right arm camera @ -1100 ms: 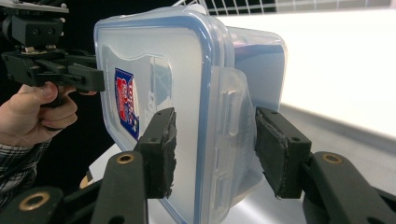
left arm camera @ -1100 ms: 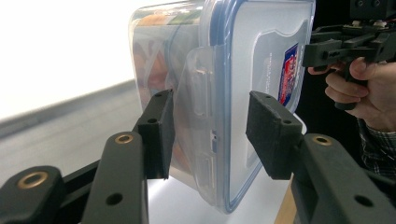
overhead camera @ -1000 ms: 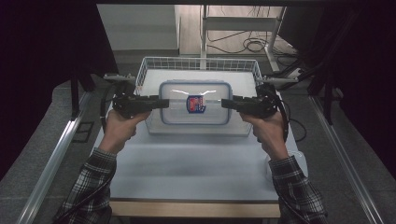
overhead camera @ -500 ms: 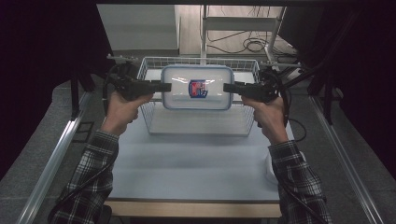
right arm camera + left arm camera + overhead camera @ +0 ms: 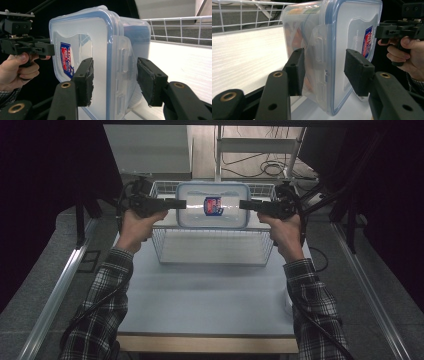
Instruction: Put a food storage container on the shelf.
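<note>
From above, my left tongs (image 5: 181,204) meet the left end of the clear plastic box (image 5: 212,205), which I hold up over the wire basket (image 5: 214,245) on the worktop (image 5: 200,300). My right tongs (image 5: 245,205) take its right end. My left tongs' own view adds detail: their jaws bracket the side latch (image 5: 318,53), the left pad on the wall, a gap at the lid. The right tongs' view shows both pads slightly off the box, straddling its latch (image 5: 122,72); the red-blue label (image 5: 66,62) faces my other hand (image 5: 15,72).
</note>
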Tool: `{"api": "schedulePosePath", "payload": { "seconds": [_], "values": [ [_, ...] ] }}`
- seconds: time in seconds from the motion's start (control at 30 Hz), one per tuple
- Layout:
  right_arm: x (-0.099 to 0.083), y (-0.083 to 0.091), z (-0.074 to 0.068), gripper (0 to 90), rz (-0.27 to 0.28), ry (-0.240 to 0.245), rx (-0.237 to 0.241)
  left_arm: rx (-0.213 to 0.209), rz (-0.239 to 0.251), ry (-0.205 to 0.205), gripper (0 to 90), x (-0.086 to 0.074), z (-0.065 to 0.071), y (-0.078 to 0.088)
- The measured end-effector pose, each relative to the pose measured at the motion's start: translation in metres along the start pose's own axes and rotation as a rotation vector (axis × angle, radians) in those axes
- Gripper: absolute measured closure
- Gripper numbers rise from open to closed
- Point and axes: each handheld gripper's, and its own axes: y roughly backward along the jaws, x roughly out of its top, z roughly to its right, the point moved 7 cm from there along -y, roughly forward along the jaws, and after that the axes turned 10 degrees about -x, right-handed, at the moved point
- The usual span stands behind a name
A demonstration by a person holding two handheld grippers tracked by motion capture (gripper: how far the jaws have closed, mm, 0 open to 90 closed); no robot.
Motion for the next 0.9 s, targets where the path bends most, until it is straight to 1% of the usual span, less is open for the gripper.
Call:
{"api": "schedulePosePath", "payload": {
  "seconds": [0.03, 0.07, 0.13, 0.23, 0.37, 0.57, 0.73, 0.83, 0.9],
  "values": [
    [0.0, -0.002, 0.002, 48.5, 0.0, 0.0, -0.001, 0.0, 0.0, 0.0, 51.9, 0.0, 0.0, 0.0],
    [0.001, -0.004, 0.003, 48.3, -0.002, -0.005, -0.005, -0.006, 0.011, 0.009, 51.9, 0.0, -0.004, -0.002],
    [0.001, -0.006, 0.005, 48.3, 0.001, -0.019, -0.001, -0.005, 0.023, 0.017, 51.8, 0.001, -0.004, -0.002],
    [0.001, -0.008, 0.006, 48.2, 0.001, -0.019, 0.002, 0.004, 0.022, -0.003, 51.7, 0.002, -0.006, -0.002],
    [0.001, -0.01, 0.006, 47.9, 0.008, -0.024, -0.002, 0.012, 0.038, -0.013, 50.9, 0.001, -0.007, -0.002],
    [0.002, -0.011, 0.007, 47.7, 0.007, -0.036, -0.009, 0.015, 0.049, -0.016, 50.0, 0.002, -0.009, -0.003],
    [0.002, -0.013, 0.008, 47.3, 0.012, -0.041, -0.014, 0.011, 0.06, -0.008, 49.8, 0.002, -0.011, -0.004],
    [0.001, -0.014, 0.009, 46.2, 0.01, -0.022, -0.035, 0.012, 0.065, -0.001, 49.4, 0.003, -0.013, -0.005],
    [0.0, -0.015, 0.01, 45.7, 0.005, -0.022, -0.04, 0.011, 0.064, 0.002, 49.3, 0.003, -0.014, -0.005]
  ]
}}
